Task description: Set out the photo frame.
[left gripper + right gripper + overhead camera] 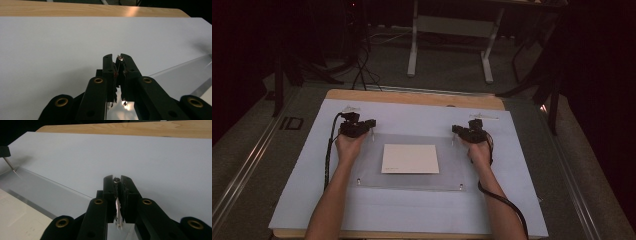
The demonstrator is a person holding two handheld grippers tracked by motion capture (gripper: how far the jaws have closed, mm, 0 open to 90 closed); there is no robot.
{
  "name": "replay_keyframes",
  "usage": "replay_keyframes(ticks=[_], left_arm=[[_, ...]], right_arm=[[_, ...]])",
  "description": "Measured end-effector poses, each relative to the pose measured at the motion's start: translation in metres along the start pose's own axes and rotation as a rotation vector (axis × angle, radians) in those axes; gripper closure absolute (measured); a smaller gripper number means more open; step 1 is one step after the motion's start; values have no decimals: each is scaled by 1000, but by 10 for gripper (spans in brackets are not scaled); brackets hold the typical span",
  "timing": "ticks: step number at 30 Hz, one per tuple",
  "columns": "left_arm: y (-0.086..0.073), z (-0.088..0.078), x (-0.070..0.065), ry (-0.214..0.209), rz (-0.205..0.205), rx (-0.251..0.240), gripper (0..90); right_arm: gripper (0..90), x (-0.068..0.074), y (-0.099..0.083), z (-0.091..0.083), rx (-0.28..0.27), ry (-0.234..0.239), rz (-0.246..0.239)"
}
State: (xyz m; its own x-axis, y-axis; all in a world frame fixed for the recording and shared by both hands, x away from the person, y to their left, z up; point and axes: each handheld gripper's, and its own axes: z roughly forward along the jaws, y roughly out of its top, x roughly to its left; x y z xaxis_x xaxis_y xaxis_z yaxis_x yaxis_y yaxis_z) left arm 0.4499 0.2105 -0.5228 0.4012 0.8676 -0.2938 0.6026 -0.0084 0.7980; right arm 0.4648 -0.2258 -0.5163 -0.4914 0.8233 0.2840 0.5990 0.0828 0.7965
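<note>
Two forearms enter from the bottom edge of the high view, each hand holding a black gripper at a far corner of a clear plastic sheet (pixel 407 177) lying flat in the middle of the frame. Under or on that sheet, at its centre, rests a white square of paper (pixel 410 158). At the sheet's near edge, two small metal posts stand at the lower corners, apparently already set.

Farther up, the left gripper (pixel 370 126) sits at the sheet's upper left corner, and the right gripper (pixel 455 131) at its upper right. In each gripper view the jaws are clenched on a thin metal pin: the left pin (pixel 120 59) and the right pin (pixel 116 180) show as shiny tips between the jaw ends.

Judging from this, the near corners look done, and the two far corners remain to be pinned.

Beyond lies a pale blue board (pixel 422 117) on a wooden table (pixel 412 98).
</note>
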Motion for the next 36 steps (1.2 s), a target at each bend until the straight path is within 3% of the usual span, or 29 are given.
replay_keyframes(ticks=[10, 15, 19, 27, 36], left_arm=[[5, 10, 5, -2, -65, 6, 845], [9, 13, 9, -26, -108, 26, 842], [11, 15, 10, -29, -115, 42, 841], [12, 16, 10, -27, -127, 50, 839], [13, 17, 10, -22, -135, 56, 838]], right_arm=[[853, -4, 8, 8, 19, -11, 23], [853, -5, 10, 10, 26, -10, 30], [852, -5, 11, 11, 27, -13, 32], [801, 1, 9, 5, 18, -46, -43], [779, 7, 0, -26, -35, -40, -126]])
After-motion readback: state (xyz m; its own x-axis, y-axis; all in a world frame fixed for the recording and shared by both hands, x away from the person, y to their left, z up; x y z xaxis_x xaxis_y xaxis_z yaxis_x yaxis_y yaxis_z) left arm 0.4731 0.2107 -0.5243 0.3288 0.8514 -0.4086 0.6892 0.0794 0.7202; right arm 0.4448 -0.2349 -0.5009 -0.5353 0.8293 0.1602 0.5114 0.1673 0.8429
